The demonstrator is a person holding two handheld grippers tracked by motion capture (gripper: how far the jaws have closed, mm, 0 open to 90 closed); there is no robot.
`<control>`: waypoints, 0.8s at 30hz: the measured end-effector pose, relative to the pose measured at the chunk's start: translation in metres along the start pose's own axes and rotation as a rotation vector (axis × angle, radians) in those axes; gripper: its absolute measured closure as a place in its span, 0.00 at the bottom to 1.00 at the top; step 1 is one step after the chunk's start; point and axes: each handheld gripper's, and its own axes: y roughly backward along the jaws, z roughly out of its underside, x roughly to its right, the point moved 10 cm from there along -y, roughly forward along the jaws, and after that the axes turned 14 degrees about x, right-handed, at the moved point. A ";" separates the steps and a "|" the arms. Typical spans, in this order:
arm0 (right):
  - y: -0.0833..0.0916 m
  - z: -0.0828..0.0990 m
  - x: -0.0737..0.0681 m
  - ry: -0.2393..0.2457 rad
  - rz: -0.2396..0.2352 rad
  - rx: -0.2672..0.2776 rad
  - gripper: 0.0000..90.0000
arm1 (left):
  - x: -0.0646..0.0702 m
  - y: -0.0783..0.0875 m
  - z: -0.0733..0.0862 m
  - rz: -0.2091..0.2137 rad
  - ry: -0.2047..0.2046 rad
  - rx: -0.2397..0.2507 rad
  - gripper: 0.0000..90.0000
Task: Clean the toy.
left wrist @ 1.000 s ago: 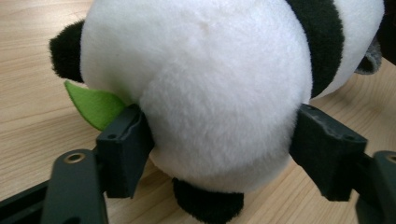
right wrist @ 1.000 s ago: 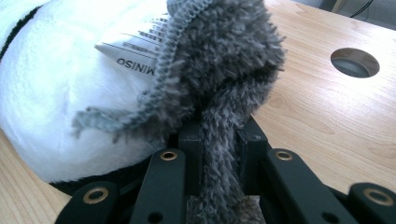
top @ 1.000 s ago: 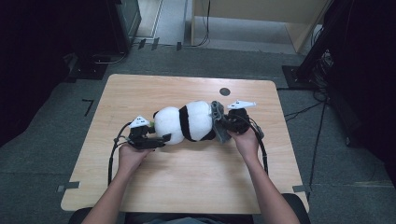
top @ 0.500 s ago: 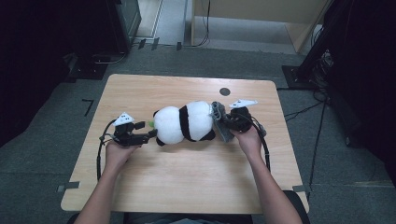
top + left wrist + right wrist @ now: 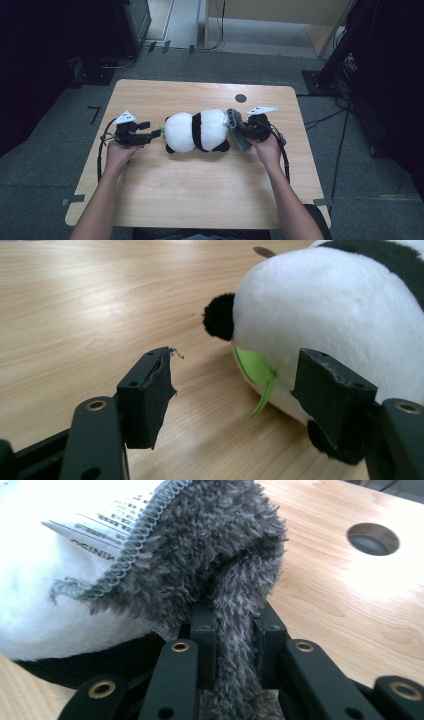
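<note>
Right gripper view reveals a printed label (image 5: 95,525) on the panda (image 5: 196,131), unseen from above. My right gripper (image 5: 235,630) pinches the grey cloth (image 5: 220,555); my left gripper (image 5: 235,390), jaws just closing, stands half open, empty, beside its green tag (image 5: 255,367).

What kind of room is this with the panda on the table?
Probably a lab or workshop for recording, not a home. A plain wooden table with a cable hole stands on grey carpet, with cables and dark equipment stands around it.
</note>
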 end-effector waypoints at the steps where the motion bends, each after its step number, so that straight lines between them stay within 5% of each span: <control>1: -0.001 0.000 -0.002 -0.003 -0.007 -0.001 0.85 | 0.001 -0.003 0.001 0.008 -0.007 -0.009 0.35; 10: -0.014 0.003 -0.019 -0.012 -0.081 -0.016 0.87 | 0.014 -0.016 0.008 0.089 0.007 0.003 0.44; 17: -0.022 -0.003 -0.024 0.029 -0.131 -0.022 0.88 | 0.013 -0.015 0.014 0.079 0.001 0.031 0.33; 24: -0.028 -0.002 -0.020 0.036 -0.161 -0.014 0.88 | 0.017 -0.018 0.013 0.090 -0.035 0.075 0.39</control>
